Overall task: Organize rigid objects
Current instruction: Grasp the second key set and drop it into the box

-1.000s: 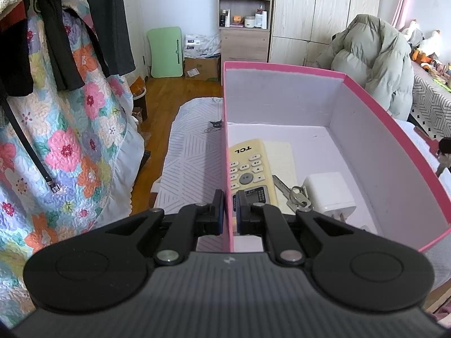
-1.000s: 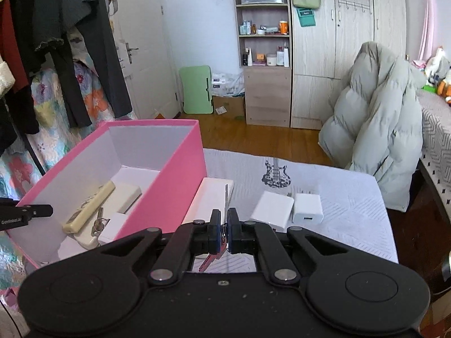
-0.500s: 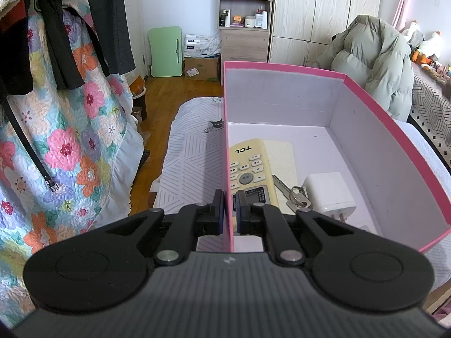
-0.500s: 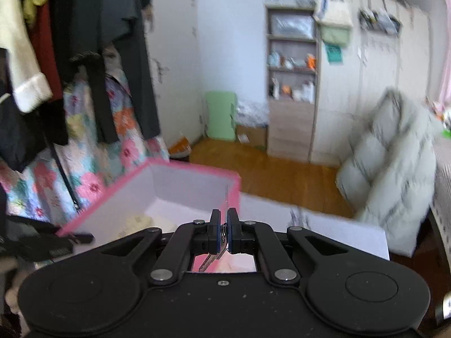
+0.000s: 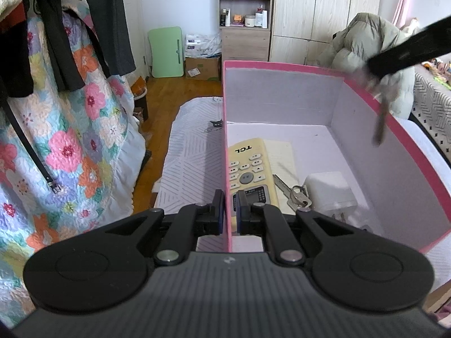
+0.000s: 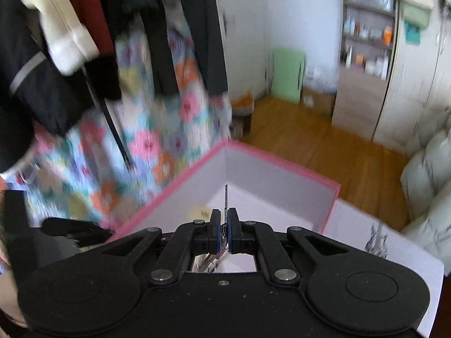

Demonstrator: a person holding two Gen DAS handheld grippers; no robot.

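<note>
Right wrist view: the right gripper [image 6: 221, 235], clamped on a key [image 6: 225, 197], hangs over the pink box [image 5: 282, 66], whose wall the left gripper [image 5: 228, 207] pinches; releasing the key inside comes next.

The left gripper [image 5: 230, 211] pinches the near wall of the pink box [image 5: 282, 95], one jaw inside and one outside. In the box lie a yellow remote [image 5: 249, 169], a bunch of keys [image 5: 293, 194] and a white charger [image 5: 329, 191]. The right gripper [image 5: 373, 80], blurry, holds a key [image 5: 380, 124] that hangs above the box's right wall.
</note>
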